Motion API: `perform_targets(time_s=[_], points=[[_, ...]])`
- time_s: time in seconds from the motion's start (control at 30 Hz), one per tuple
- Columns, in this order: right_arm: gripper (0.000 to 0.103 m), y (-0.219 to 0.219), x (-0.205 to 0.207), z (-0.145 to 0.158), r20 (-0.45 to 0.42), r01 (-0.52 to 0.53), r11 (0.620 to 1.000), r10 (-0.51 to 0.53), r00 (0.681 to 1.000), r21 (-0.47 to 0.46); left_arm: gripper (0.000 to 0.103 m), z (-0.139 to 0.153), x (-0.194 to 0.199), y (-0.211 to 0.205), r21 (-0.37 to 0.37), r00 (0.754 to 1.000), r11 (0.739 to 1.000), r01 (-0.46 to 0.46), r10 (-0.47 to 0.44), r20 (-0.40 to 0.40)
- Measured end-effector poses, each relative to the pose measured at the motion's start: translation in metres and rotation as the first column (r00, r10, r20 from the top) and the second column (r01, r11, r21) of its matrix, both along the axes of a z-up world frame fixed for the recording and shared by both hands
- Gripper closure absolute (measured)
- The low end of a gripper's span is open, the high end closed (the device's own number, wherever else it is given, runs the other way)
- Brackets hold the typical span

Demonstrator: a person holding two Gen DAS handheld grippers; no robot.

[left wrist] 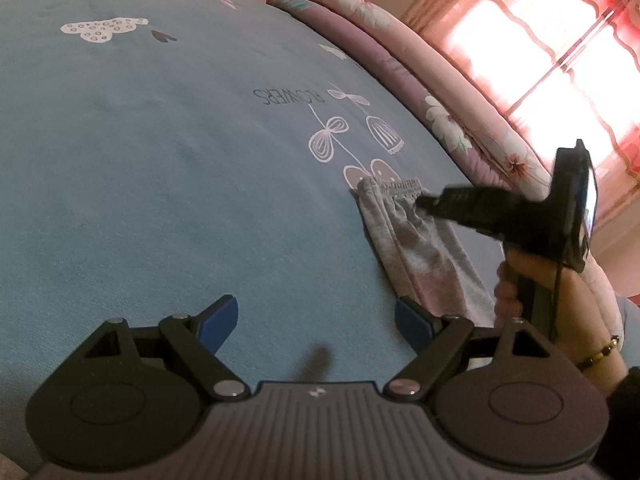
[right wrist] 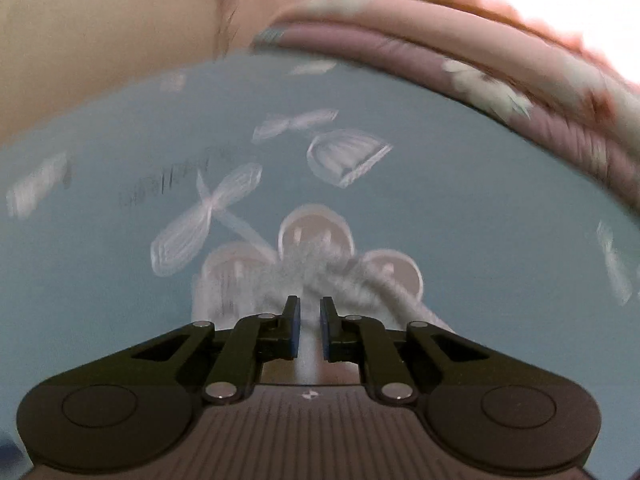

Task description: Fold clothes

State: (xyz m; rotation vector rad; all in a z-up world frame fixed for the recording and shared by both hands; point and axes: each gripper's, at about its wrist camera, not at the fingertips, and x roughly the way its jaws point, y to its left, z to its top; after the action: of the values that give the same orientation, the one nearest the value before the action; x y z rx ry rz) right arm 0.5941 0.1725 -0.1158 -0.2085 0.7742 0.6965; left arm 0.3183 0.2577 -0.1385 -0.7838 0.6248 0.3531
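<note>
One small grey cotton garment (left wrist: 416, 240) lies near the blue bed's (left wrist: 160, 160) right edge — folding barely begun; my right hand-held gripper (left wrist: 424, 202) pinches its elastic waistband, my left hand-held gripper (left wrist: 316, 326) gapes empty.

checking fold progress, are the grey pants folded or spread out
Folded lengthwise: the grey pants lie as one narrow strip on the blue bedsheet, waistband bunched.

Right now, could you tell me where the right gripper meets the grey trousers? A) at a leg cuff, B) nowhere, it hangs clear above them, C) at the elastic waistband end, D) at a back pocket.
C: in the left wrist view the right gripper has its tip at the gathered waistband of the trousers, and its jaws stand nearly shut with grey cloth between them.
</note>
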Motion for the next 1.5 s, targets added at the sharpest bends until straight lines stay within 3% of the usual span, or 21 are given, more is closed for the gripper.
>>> perform_targets(time_s=[0.03,0.13,0.2,0.3,0.37,0.43,0.5,0.6,0.73,0.87,1.0,1.13,1.2,1.27,1.4,1.5], points=[[0.09,-0.004,0.006,0.001,-0.017,0.037,0.999,-0.036,0.999,0.038,0.017,0.0,0.0,0.0,-0.001,1.0,1.0,0.002,-0.002,-0.002],[0.09,0.007,0.016,-0.013,-0.101,0.022,0.999,-0.026,0.995,-0.04,0.017,-0.001,0.002,-0.001,-0.002,1.0,1.0,0.008,-0.008,-0.007],[0.09,0.02,0.018,-0.023,-0.04,0.013,0.996,-0.017,0.999,-0.091,0.017,-0.001,0.002,-0.003,0.005,1.0,1.0,0.011,-0.011,-0.009],[0.09,0.032,0.025,-0.026,0.054,0.028,0.997,-0.024,0.998,-0.073,0.017,0.001,0.002,-0.005,0.018,1.0,1.0,0.013,-0.013,-0.005],[0.089,0.033,0.028,-0.026,0.067,0.028,0.996,-0.023,0.997,-0.081,0.017,0.001,0.003,-0.005,0.017,1.0,1.0,0.012,-0.012,-0.008],[0.081,0.026,0.022,-0.017,0.063,0.034,0.996,-0.029,0.998,-0.086,0.017,0.0,0.004,-0.004,0.014,1.0,1.0,0.017,-0.016,-0.014],[0.07,0.014,0.014,-0.007,0.043,0.039,0.996,-0.036,0.998,-0.074,0.017,-0.001,0.005,-0.004,0.01,1.0,1.0,0.019,-0.019,-0.017],[0.071,0.004,-0.002,-0.001,-0.005,0.005,0.996,-0.005,1.0,-0.091,0.017,0.002,0.003,-0.005,0.009,1.0,1.0,0.024,-0.024,-0.002],[0.07,0.01,-0.02,-0.019,-0.09,-0.037,0.986,0.023,0.996,-0.16,0.017,0.004,0.001,-0.006,0.013,1.0,1.0,0.02,-0.02,0.007],[0.07,0.02,-0.031,-0.021,-0.044,-0.109,0.985,0.104,0.994,-0.131,0.017,0.004,0.003,-0.007,0.02,1.0,0.999,0.031,-0.031,-0.005],[0.07,0.007,-0.039,0.004,-0.024,-0.09,0.992,0.088,0.996,-0.086,0.017,0.004,0.002,-0.008,0.016,0.999,0.999,0.039,-0.039,-0.003],[0.07,0.005,-0.052,-0.008,-0.143,-0.117,0.988,0.103,0.984,-0.098,0.017,0.006,0.0,-0.008,0.015,0.999,0.999,0.035,-0.036,0.009],[0.058,0.011,-0.053,-0.022,-0.202,-0.138,0.987,0.119,0.972,-0.084,0.017,0.006,0.0,-0.008,0.018,0.999,0.999,0.034,-0.034,0.009],[0.052,0.012,-0.054,-0.016,-0.212,-0.185,0.983,0.177,0.961,-0.019,0.017,0.006,-0.001,-0.009,0.021,0.999,0.999,0.032,-0.032,0.006],[0.054,-0.019,-0.035,0.017,-0.239,-0.138,0.978,0.173,0.956,0.155,0.017,0.004,0.002,-0.009,0.016,0.999,0.999,0.039,-0.038,-0.005],[0.053,-0.044,-0.023,0.026,-0.254,-0.04,0.992,0.07,0.965,0.121,0.017,0.005,0.002,-0.011,0.018,0.999,0.999,0.051,-0.051,-0.005]])
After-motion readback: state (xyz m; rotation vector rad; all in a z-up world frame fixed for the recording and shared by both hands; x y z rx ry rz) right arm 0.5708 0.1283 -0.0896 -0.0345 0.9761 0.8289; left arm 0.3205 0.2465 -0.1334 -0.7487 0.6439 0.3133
